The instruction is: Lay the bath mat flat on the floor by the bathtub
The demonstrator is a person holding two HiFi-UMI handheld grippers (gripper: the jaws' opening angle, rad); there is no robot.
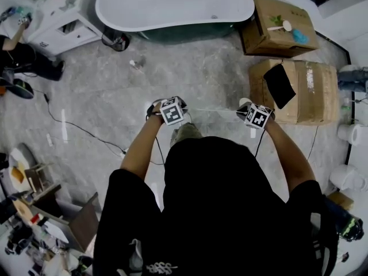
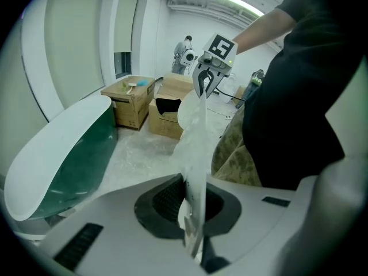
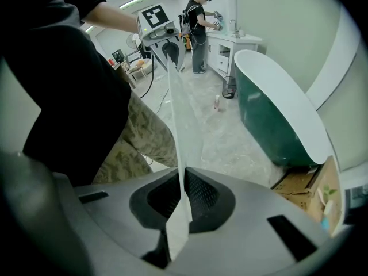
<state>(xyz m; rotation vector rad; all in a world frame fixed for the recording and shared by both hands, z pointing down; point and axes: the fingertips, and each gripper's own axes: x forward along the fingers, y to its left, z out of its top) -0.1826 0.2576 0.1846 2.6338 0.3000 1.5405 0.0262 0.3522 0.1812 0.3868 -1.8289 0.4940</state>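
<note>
A thin, translucent white bath mat (image 2: 192, 154) hangs stretched edge-on between my two grippers; in the head view it shows only as a faint line (image 1: 215, 109). My left gripper (image 2: 192, 237) is shut on one end of it, and my right gripper (image 3: 178, 226) is shut on the other end (image 3: 181, 131). From above, the left gripper (image 1: 170, 112) and the right gripper (image 1: 256, 117) are held side by side in front of the person's body, above the grey floor. The white-rimmed green bathtub (image 1: 172, 7) stands farther ahead, apart from the mat.
Two cardboard boxes (image 1: 279, 25) (image 1: 307, 91) stand right of the tub. A white cabinet (image 1: 60, 22) and another person (image 1: 23, 56) are at the far left. A cable (image 1: 75, 125) and a small bottle (image 1: 137, 65) lie on the floor. Several cluttered items (image 1: 34, 211) sit at the lower left.
</note>
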